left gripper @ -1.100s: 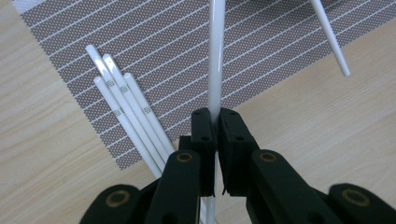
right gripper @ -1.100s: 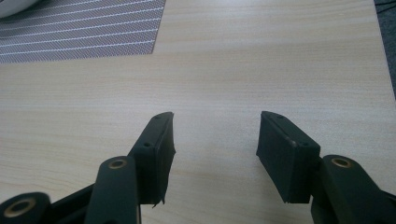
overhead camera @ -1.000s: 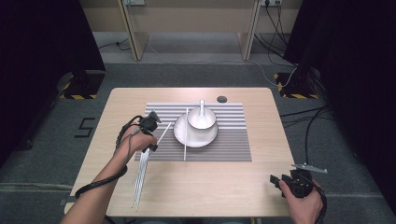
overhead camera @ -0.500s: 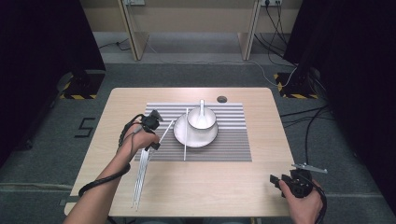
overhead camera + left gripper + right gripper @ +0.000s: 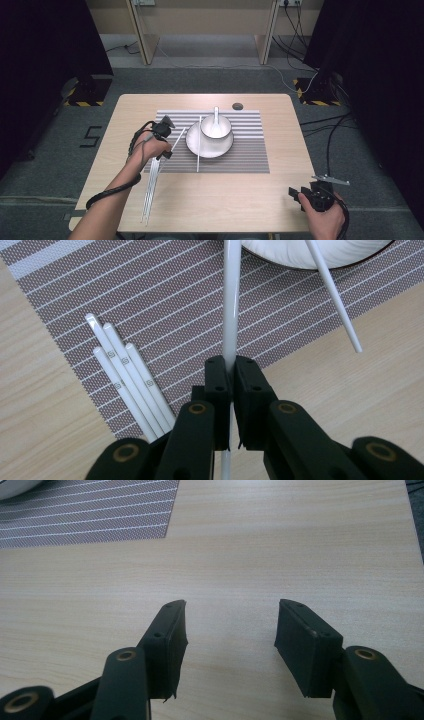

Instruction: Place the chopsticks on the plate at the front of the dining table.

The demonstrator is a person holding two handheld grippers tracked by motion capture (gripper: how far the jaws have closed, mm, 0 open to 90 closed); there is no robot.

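Note:
My left gripper (image 5: 167, 150) (image 5: 230, 367) is shut on a white chopstick (image 5: 179, 136) (image 5: 230, 305) whose far end points at the rim of a white plate (image 5: 210, 152) (image 5: 310, 252). A second chopstick (image 5: 198, 150) (image 5: 332, 295) leans on the plate, its near end on the striped placemat (image 5: 240, 160). On the plate stands a white bowl (image 5: 216, 127) with a spoon (image 5: 216, 112) in it. Several more chopsticks (image 5: 150, 192) (image 5: 125, 380) lie side by side at the mat's left edge. At the front right, my right gripper (image 5: 300, 195) (image 5: 230, 645) is open above bare wood.
A small dark round disc (image 5: 237, 106) sits on the wooden table (image 5: 280, 200) just beyond the mat's far edge. Dark floor, cables and table legs surround the table.
The left hand has shifted very slightly toward the plate with the chopstick still in its jaws. The right gripper has stayed where it was.

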